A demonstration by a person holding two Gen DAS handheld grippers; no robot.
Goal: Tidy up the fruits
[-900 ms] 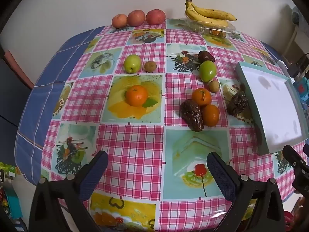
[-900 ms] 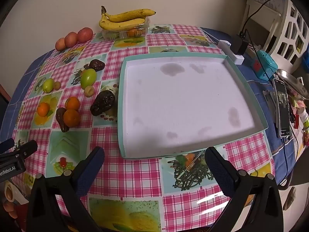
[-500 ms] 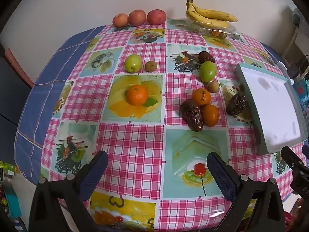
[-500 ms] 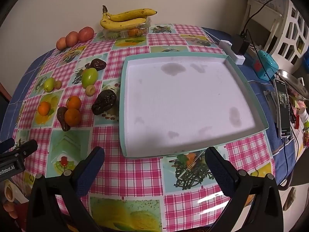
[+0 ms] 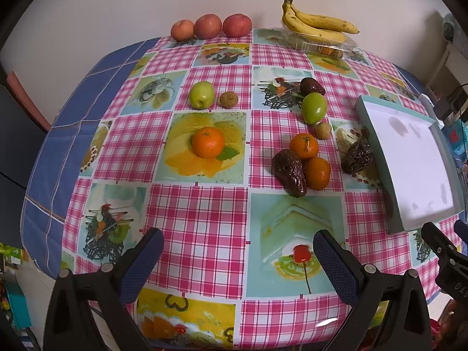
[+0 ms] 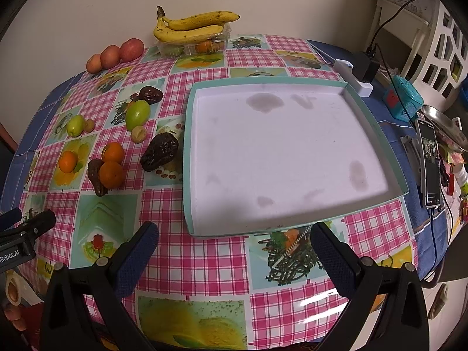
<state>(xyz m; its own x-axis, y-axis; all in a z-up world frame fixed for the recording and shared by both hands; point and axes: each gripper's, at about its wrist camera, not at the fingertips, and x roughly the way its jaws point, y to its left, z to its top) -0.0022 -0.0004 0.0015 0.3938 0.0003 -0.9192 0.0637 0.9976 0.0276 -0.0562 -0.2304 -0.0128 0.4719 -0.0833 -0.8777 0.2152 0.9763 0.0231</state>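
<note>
Right now both of your grippers hover low over the near edge of the worktop, and both are empty with fingers spread wide. Take the tray as your landmark: a shallow, pale, teal-rimmed tray, bare inside apart from a few faint stains.

Your right gripper faces the tray's near edge head-on. Your left gripper sits to the tray's left, and the loose fruit lies ahead of it, so your left hand looks the nearer one for a first pick.

Just left of the tray's rim lies a dark wrinkled fruit. Further left is a cluster: two oranges touching a second dark fruit, whose long axis runs away from you, slanting slightly. Beyond them sit a green fruit, a small brown fruit, and another dark one. Further left still, a lone orange, another green fruit and a small brown one.

Against the far wall rest three red apples and bananas on a clear plastic box. Right of the tray are a phone and cables.
</note>
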